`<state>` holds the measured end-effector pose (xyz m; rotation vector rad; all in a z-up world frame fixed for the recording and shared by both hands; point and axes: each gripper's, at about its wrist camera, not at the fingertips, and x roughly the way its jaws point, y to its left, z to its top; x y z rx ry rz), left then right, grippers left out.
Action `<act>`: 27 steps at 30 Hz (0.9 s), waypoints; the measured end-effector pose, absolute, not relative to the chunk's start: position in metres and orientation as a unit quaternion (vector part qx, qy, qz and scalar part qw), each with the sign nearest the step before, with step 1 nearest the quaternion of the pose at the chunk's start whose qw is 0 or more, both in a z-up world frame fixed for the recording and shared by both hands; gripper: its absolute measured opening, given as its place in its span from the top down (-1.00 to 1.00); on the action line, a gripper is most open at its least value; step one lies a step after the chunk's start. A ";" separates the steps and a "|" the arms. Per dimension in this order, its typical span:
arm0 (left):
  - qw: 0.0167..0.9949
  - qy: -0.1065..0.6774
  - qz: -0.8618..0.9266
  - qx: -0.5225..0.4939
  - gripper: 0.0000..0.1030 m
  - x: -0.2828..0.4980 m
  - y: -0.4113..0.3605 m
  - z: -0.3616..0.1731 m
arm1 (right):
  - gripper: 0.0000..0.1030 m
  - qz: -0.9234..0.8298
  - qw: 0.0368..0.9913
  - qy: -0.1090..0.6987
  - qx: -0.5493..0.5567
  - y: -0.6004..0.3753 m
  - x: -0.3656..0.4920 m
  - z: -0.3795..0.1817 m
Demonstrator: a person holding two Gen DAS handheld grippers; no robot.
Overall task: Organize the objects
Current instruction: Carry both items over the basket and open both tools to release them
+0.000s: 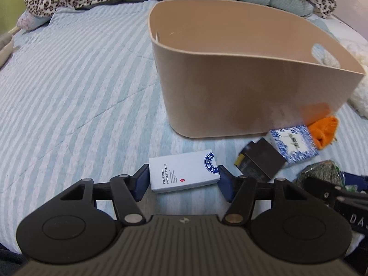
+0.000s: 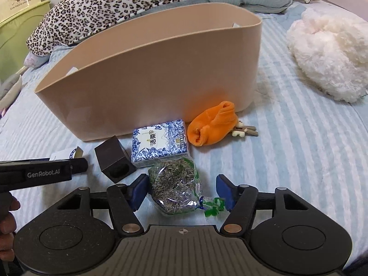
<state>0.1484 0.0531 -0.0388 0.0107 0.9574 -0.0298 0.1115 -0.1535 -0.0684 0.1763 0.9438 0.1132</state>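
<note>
A tan storage bin [image 1: 241, 87] stands on the striped bed; it also shows in the right wrist view [image 2: 147, 87]. My left gripper [image 1: 182, 181] is open around a white box [image 1: 182, 171] printed "Preferred Hotel Supplies", its pads close to both ends. My right gripper [image 2: 182, 191] is open around a clear bag of seeds [image 2: 176, 188], with a gap on the right side. In front of the bin lie a blue-and-white floral box [image 2: 159, 143], a dark brown block [image 2: 113, 158] and an orange sock [image 2: 212, 124].
A white fluffy plush [image 2: 329, 53] lies at the right. A leopard-print blanket [image 2: 128, 2] is heaped behind the bin. A small toy figure [image 2: 243, 131] lies next to the sock. The left gripper body [image 2: 39, 172] reaches in at the left of the right wrist view.
</note>
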 end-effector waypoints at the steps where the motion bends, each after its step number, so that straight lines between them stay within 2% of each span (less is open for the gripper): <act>1: 0.889 0.458 -0.016 0.009 -0.23 0.144 0.052 -0.036 | -0.18 0.053 0.887 0.452 0.086 -0.155 0.110 -0.066; 10: 0.909 0.415 -0.033 0.020 -0.23 0.119 0.044 0.000 | -0.17 0.048 0.896 0.430 0.102 -0.169 0.093 -0.044; 20: 0.937 0.345 -0.045 0.021 -0.23 0.119 0.037 0.054 | -0.17 0.055 0.928 0.356 0.098 -0.176 0.099 0.018; 27: 0.947 0.317 -0.039 0.035 -0.23 0.139 0.031 0.072 | -0.17 0.053 0.945 0.311 0.085 -0.181 0.126 0.051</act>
